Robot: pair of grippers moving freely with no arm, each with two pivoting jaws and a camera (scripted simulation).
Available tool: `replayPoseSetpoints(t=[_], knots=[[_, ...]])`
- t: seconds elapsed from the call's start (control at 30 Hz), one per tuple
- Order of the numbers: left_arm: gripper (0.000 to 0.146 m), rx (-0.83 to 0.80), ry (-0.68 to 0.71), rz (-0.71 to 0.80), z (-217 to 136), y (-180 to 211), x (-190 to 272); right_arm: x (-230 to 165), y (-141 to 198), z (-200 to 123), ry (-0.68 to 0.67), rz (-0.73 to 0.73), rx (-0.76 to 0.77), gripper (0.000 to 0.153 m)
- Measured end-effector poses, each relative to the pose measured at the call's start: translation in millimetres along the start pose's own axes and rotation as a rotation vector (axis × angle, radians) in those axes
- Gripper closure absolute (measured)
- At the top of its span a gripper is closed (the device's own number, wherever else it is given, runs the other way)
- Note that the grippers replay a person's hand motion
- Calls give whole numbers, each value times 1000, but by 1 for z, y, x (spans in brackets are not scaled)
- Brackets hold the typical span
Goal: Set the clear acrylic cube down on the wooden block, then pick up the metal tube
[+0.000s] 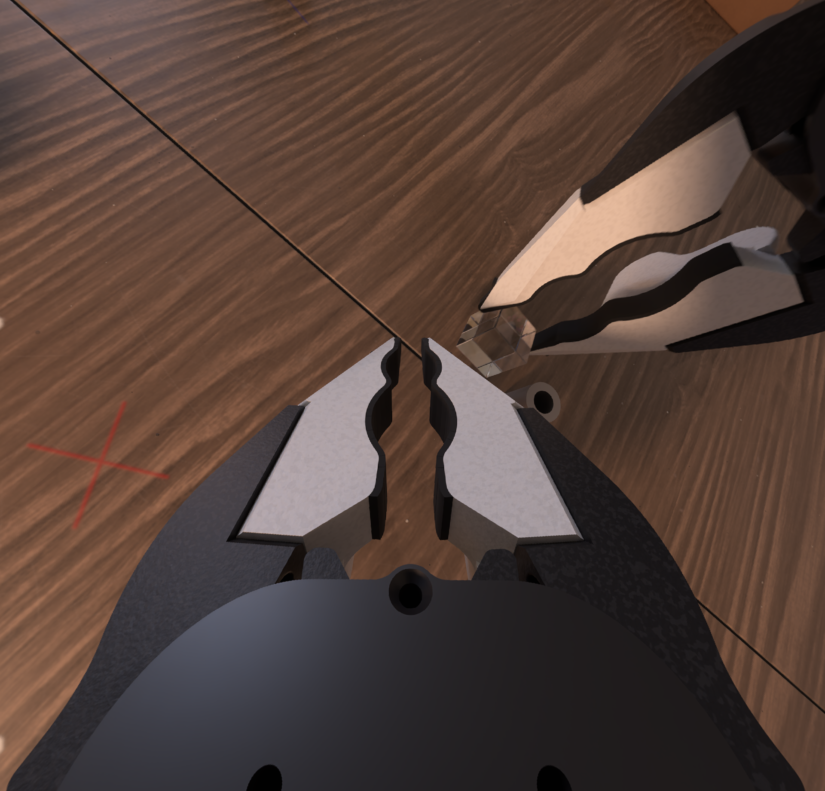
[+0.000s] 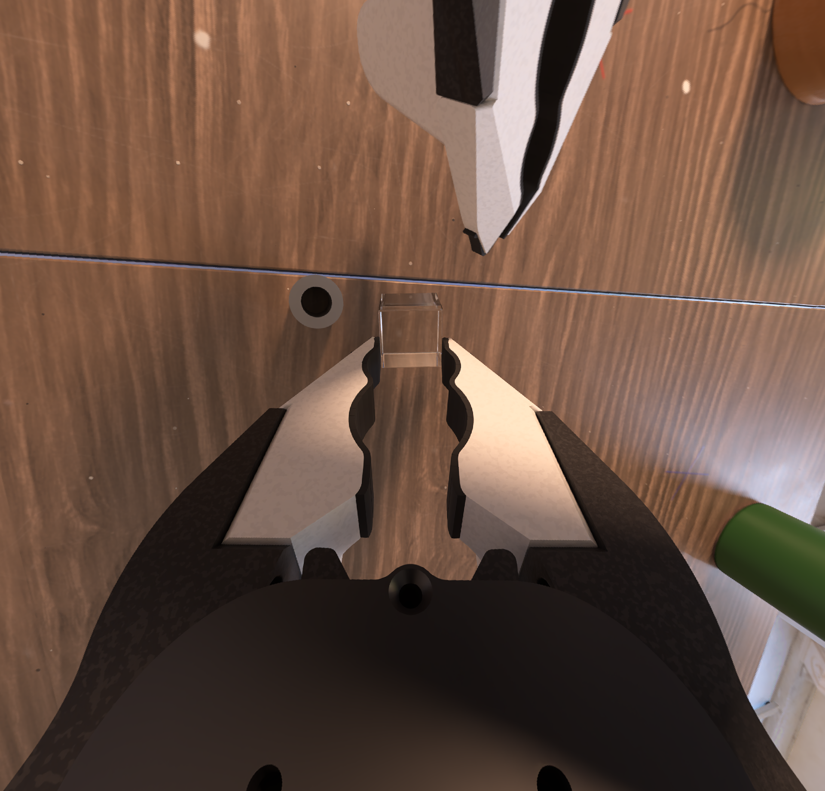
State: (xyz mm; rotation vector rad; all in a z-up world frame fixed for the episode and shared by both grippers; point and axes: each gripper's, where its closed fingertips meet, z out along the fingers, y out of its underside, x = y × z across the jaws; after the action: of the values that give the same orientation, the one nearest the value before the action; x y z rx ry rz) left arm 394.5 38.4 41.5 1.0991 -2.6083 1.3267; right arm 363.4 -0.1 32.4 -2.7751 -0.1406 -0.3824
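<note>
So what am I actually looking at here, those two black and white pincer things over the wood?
Each is a two-finger gripper, and each picture comes from a camera on one gripper, looking forward along its fingers. In the left wrist view the left gripper has its fingers nearly together with nothing between them. The right wrist view shows the right gripper with the clear acrylic cube between its fingertips; its jaws sit against the cube's sides. Beside the cube stands the metal tube, seen end-on as a grey ring. All this is over a brown wooden table. At the right edge are a green cylinder and an orange-brown rounded object.
</note>
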Motion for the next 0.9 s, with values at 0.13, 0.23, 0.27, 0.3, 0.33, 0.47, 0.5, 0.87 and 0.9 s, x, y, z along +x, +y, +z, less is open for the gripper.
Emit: replayPoseSetpoints(t=[0.13, 0.23, 0.27, 0.3, 0.33, 0.47, 0.5, 0.87, 0.9], knots=[[137, 1, -1, 3, 0, 0, 0, 4, -1, -13, 34, 2, 18, 126], [137, 1, -2, 3, 0, 0, 0, 8, -1, -23, 58, 10, 31, 126], [137, 2, -2, 4, 0, 0, 0, 10, 0, -26, 68, 12, 34, 126], [137, 1, -3, 4, 0, 0, 0, 11, 0, -28, 77, 13, 34, 126], [138, 2, -4, 5, 0, 0, 0, 12, 0, -31, 84, 12, 36, 126], [138, 2, -4, 5, 0, 0, 0, 14, 1, -41, 105, 12, 40, 126], [138, 2, -5, 5, 0, 0, 0, 14, 2, -43, 109, 13, 42, 126], [138, 3, -4, 5, -1, 1, 0, 20, 56, -148, 189, 79, 101, 126], [138, 4, -3, 3, -1, 0, 0, 19, 74, -164, 196, 93, 81, 126]])
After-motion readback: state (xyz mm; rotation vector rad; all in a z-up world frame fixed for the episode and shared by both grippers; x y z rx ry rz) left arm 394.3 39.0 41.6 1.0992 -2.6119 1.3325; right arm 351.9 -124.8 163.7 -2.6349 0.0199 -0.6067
